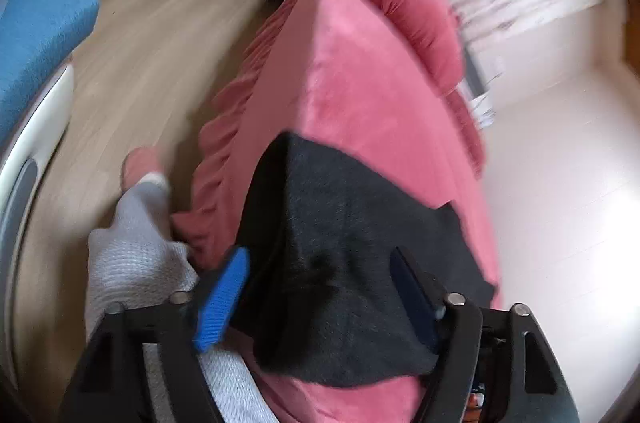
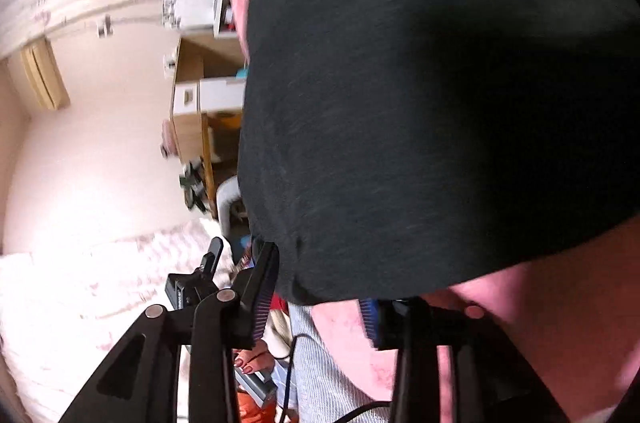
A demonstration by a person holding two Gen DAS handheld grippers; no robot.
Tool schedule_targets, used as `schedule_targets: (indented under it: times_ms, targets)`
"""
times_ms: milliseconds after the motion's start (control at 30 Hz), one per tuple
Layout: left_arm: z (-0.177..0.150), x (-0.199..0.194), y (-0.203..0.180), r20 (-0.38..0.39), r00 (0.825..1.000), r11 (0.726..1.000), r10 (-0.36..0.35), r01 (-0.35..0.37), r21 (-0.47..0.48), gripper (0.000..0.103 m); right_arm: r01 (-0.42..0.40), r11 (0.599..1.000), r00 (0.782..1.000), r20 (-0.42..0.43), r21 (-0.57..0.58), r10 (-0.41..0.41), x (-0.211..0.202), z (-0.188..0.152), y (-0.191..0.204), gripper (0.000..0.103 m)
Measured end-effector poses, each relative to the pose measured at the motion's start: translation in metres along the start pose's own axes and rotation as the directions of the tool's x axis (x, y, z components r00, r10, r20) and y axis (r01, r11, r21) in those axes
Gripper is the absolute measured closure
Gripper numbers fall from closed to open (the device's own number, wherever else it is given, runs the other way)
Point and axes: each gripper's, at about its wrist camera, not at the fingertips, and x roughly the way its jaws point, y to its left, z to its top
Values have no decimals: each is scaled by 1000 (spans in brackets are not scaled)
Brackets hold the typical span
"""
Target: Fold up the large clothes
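Wooden floor (image 1: 132,63) to one side, pale wall beyond; pink garment (image 1: 360,71) with a black panel (image 1: 340,223) held up in the air, none of it laid flat. Left gripper (image 1: 320,287): my jaws stand part spread, the black hem bunched between them, the garment's long axis running straight away from me. Right gripper (image 2: 320,303): jaws part spread, black cloth hanging just over and ahead of them; grip cannot be told. Both hands sit at the near edge, left looking the better seated.
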Motion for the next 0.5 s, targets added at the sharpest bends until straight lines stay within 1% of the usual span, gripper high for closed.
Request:
schedule_targets:
  times_ms: [33,67,100,133,167,200,233,300,333,367,400,433,467,500]
  targets:
    - [0,14,-6,-44,999,1000,26,-25,18,84,21,1000,1000,4,-2,-21,-1,-3,-3,85]
    - [2,16,-10,-43,998,998,49,-48,36,82,38,999,999,5,-28,-38,-1,-5,0,86]
    - [2,7,-17,3,1000,998,19,-19,56,86,43,997,999,13,-65,-42,-6,-10,5,88]
    - [4,-4,-20,44,999,997,-26,23,73,87,31,992,999,27,-126,-28,-9,-15,17,89]
    - [3,-17,-26,91,994,994,-56,47,99,87,12,986,999,33,-165,-6,-14,-14,27,89]
    - [4,-27,-29,127,991,992,-50,34,122,87,-2,978,999,40,-208,10,-19,-17,36,89]
    - [6,-30,-29,137,990,991,-15,-4,135,87,-2,968,998,55,-250,17,-23,-19,45,89]
    - [6,-19,-19,102,993,989,57,-70,129,88,7,971,999,49,-239,4,-16,-19,41,88]
    - [3,-9,-12,72,990,983,121,-129,131,88,60,977,998,23,-206,-56,-4,-20,31,85]
    - [-1,1,-7,54,984,973,168,-175,153,87,110,975,994,7,-193,-111,-8,-17,25,85]
    - [-6,3,-7,57,982,969,180,-187,164,86,132,973,991,4,-190,-134,-3,-20,17,87]
    - [-9,0,-7,77,982,970,174,-185,159,85,96,980,995,18,-172,-94,-5,-22,11,85]
    - [-10,-4,-7,89,982,972,169,-181,147,80,58,989,998,17,-139,-56,-7,-25,8,83]
    - [-9,-7,-7,97,981,974,170,-182,134,70,37,992,999,12,-120,-36,-9,-25,7,76]
